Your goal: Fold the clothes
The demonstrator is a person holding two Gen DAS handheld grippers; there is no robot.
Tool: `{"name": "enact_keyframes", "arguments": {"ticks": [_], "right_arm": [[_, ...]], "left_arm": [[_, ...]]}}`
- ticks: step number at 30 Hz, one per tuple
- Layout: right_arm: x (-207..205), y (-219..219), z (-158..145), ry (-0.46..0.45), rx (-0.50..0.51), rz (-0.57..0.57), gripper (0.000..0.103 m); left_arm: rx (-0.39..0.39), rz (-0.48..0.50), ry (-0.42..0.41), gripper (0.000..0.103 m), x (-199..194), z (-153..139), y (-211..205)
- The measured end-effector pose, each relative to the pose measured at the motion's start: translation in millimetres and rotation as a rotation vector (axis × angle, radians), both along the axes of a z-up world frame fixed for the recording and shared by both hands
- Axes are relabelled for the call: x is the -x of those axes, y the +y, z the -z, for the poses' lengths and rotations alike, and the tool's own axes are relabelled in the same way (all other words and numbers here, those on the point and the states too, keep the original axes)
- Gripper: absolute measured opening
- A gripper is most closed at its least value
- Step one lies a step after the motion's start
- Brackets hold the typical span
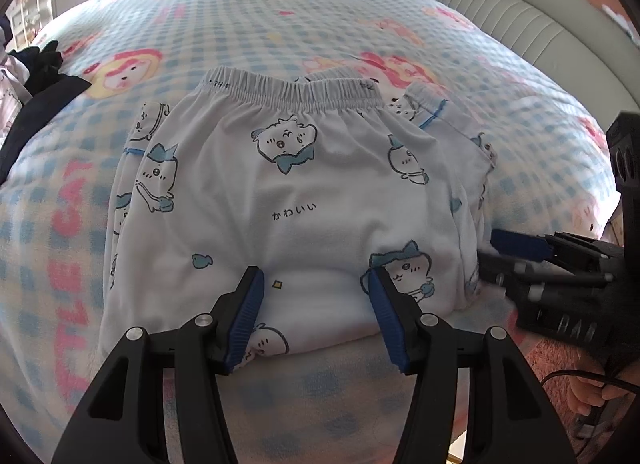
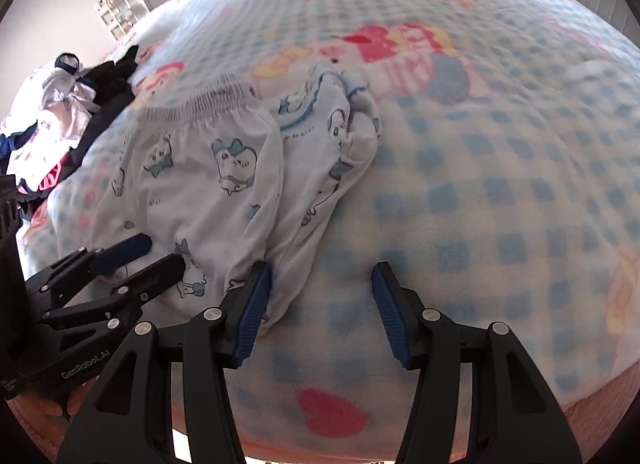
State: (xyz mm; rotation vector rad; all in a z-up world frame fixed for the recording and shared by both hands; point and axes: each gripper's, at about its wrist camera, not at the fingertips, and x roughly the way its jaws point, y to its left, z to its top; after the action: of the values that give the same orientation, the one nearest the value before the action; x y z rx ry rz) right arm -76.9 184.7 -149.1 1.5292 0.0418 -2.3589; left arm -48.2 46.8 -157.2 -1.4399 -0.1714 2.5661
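Left gripper [image 1: 316,280]: jaws wide apart, empty, over the near edge of the folded pyjama shorts [image 1: 296,192]. Right gripper [image 2: 322,276]: jaws wide apart, empty, left finger [image 2: 256,304] at the shorts' right edge. Shorts lie on the checked blanket [image 2: 480,168], waistband at 12 o'clock. Clothes pile [image 2: 52,124] at 9 o'clock.

The right gripper [image 2: 322,288] hangs with jaws spread over the checked blanket [image 2: 500,192], its left finger touching the folded white printed pyjama trousers [image 2: 208,184]. The left gripper [image 2: 156,252] reaches in from the left onto those trousers, jaws apart. A clothes pile [image 2: 60,116] lies far left.
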Motion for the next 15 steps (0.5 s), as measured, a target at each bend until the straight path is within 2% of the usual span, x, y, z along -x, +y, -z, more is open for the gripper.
{"name": "enact_keyframes", "arguments": {"ticks": [4, 7, 10, 12, 13, 15], "right_arm": [[-7.3, -5.2, 2.3, -0.015, -0.091, -0.080, 0.053], [-10.7, -0.3, 2.7, -0.009, -0.152, -0.071, 0.053], [-12.1, 3.7, -0.7, 0.009, -0.190, -0.045, 0.059], [-12.2, 5.9, -5.2, 0.021, -0.214, -0.024, 0.059], [-12.9, 9.8, -7.8, 0.041, -0.264, -0.002, 0.059], [-12.0, 19.1, -13.4, 0.066, -0.266, 0.035, 0.058]], "left_arm": [[-0.005, 0.000, -0.002, 0.058, 2.5, 1.4, -0.2], [-0.017, 0.001, 0.001, 0.058, 1.3, 1.0, -3.0], [-0.029, 0.002, 0.003, 0.058, 0.0, 0.5, -5.8], [-0.039, 0.001, 0.004, 0.058, -0.7, 0.3, -7.9], [-0.050, -0.003, 0.003, 0.058, -1.1, 0.3, -9.5], [-0.063, -0.003, 0.004, 0.058, -0.6, 0.6, -10.8]]}}
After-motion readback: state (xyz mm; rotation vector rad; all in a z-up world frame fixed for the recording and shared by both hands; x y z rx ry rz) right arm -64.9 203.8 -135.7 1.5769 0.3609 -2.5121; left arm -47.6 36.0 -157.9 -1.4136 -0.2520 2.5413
